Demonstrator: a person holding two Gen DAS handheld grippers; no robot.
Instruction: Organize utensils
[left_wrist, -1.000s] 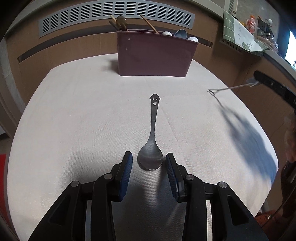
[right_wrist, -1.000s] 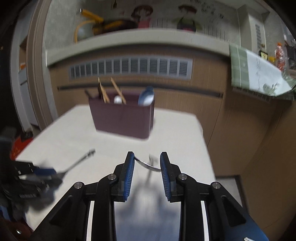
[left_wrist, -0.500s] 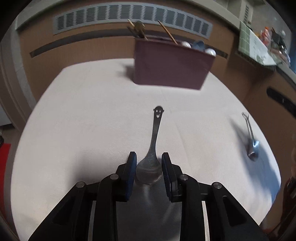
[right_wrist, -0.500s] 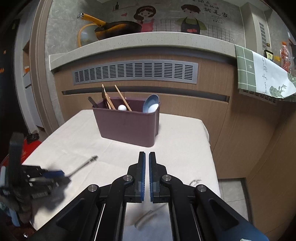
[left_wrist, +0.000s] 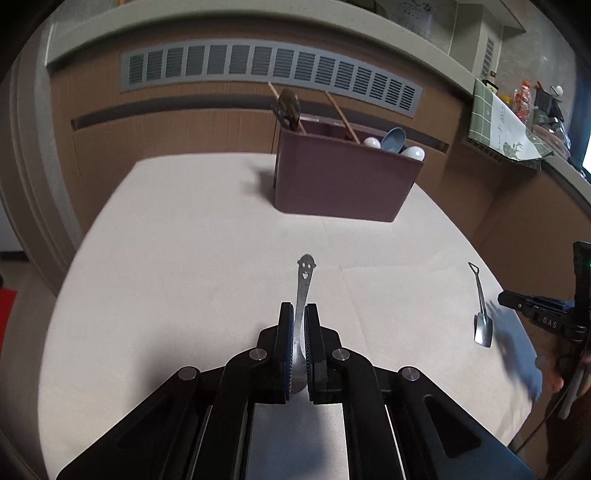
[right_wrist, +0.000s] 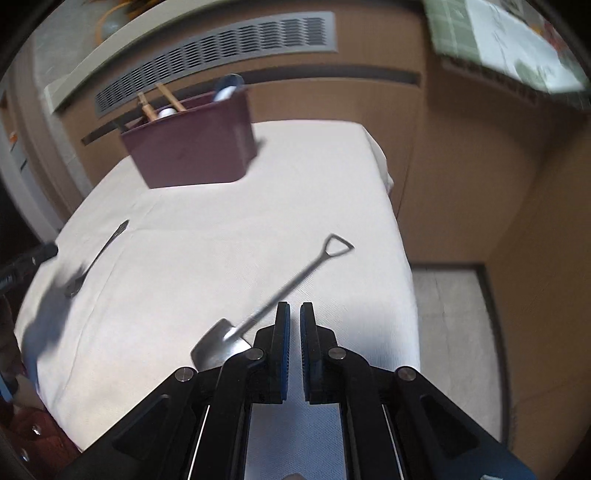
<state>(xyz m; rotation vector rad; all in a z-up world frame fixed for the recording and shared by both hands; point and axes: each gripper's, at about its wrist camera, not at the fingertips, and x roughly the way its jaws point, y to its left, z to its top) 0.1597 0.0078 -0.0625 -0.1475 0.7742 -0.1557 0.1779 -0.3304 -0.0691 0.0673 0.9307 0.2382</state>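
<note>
Beyond the table (left_wrist: 177, 236) bin (left_wrist: 343, 184), left gripper (left_wrist: 300, 317) has clamped the spoon (left_wrist: 303, 291); right gripper (right_wrist: 294, 317), jaws opening and empty, nears the shovel-spoon (right_wrist: 273, 299).

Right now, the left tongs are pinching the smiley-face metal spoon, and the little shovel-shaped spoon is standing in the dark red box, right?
Not quite. The shovel-shaped metal spoon lies flat on the white tablecloth, outside the dark red utensil box; the right wrist view shows it. The left tongs do pinch the smiley-face metal spoon.
</note>
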